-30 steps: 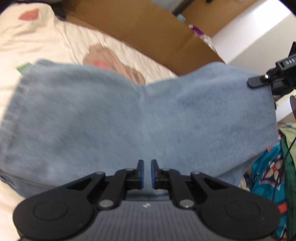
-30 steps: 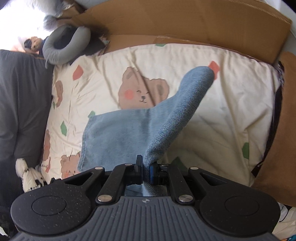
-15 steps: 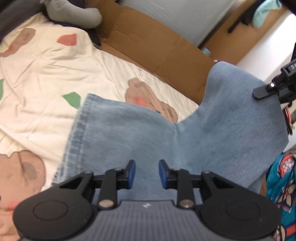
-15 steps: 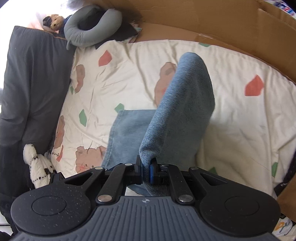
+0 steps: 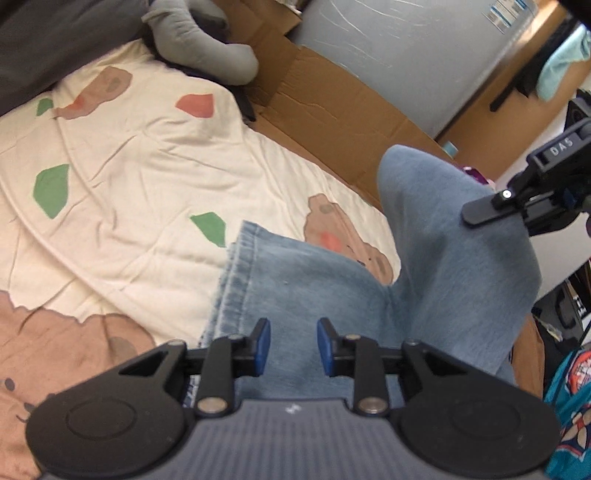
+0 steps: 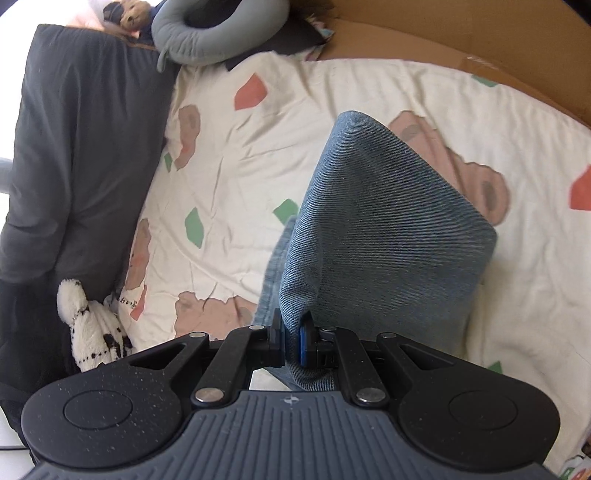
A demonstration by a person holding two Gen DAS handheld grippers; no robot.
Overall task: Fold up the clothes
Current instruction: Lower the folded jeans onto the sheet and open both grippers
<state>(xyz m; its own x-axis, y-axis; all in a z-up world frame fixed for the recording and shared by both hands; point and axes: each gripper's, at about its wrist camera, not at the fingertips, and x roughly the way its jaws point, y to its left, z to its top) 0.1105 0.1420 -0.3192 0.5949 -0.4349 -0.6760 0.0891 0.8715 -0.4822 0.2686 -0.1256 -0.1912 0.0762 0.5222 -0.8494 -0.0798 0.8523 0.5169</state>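
Light blue jeans point(image 5: 317, 280) lie partly on a cream bedsheet point(image 5: 129, 177) printed with bears. My left gripper point(image 5: 293, 347) hovers just above the flat denim near its hemmed edge, open, with nothing between its blue pads. My right gripper point(image 6: 293, 345) is shut on a fold of the jeans point(image 6: 384, 229) and holds that part lifted in a hump over the sheet point(image 6: 332, 99). In the left wrist view the right gripper point(image 5: 517, 203) shows at the right edge, on top of the raised denim.
A grey neck pillow point(image 6: 218, 33) and a dark blanket point(image 6: 74, 147) lie at the head of the bed. Brown cardboard point(image 5: 332, 107) lines the far side. A white plush toy point(image 6: 88, 325) sits by the blanket. Colourful clothing point(image 5: 569, 406) lies at the right.
My left gripper has let go of the denim, opened and pulled back and up. The right gripper carried its fold of jeans across the bed, so the raised hump moved over the flat part.
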